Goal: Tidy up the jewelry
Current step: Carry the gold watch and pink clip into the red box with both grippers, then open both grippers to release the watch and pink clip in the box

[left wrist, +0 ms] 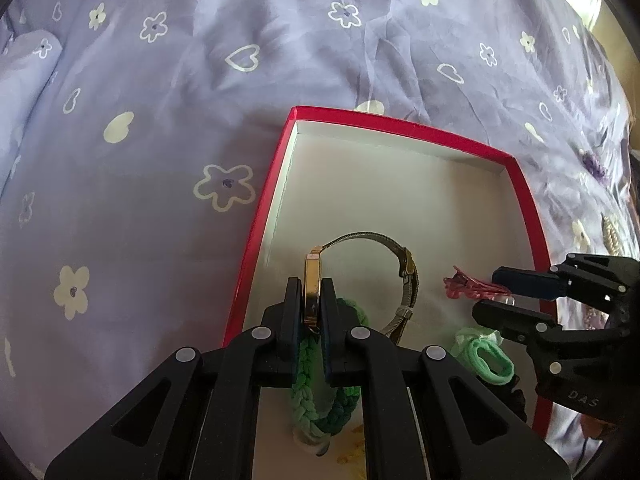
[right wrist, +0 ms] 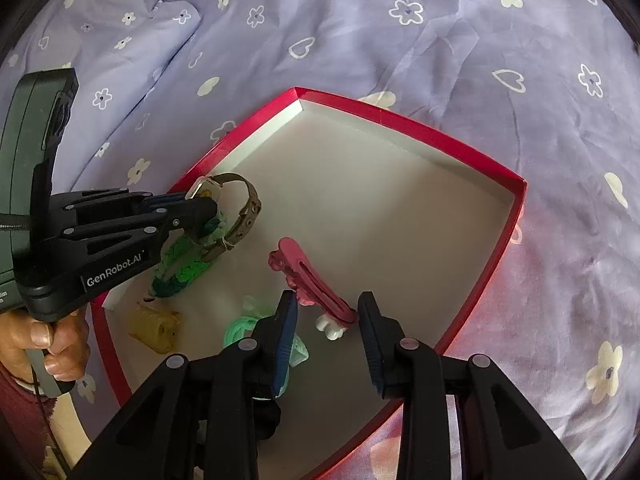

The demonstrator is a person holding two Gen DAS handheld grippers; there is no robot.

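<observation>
Left gripper [left wrist: 311,304] is clamped on the watch [left wrist: 312,284] case, lower middle of frame, over the red box [left wrist: 256,216]. Case is rigid, strap floppy. Right gripper [right wrist: 328,320] is spread apart around the pink clip [right wrist: 304,276].

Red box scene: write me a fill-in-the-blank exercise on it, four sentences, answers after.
1. The left hand-held gripper is shut on the ____.
2. The right hand-held gripper is ____, its fingers either side of the pink hair clip.
3. The red box rests on a ____ bedsheet printed with flowers and hearts.
4. The braided bracelet under the watch is ____.

Answers: watch; open; purple; green
</observation>
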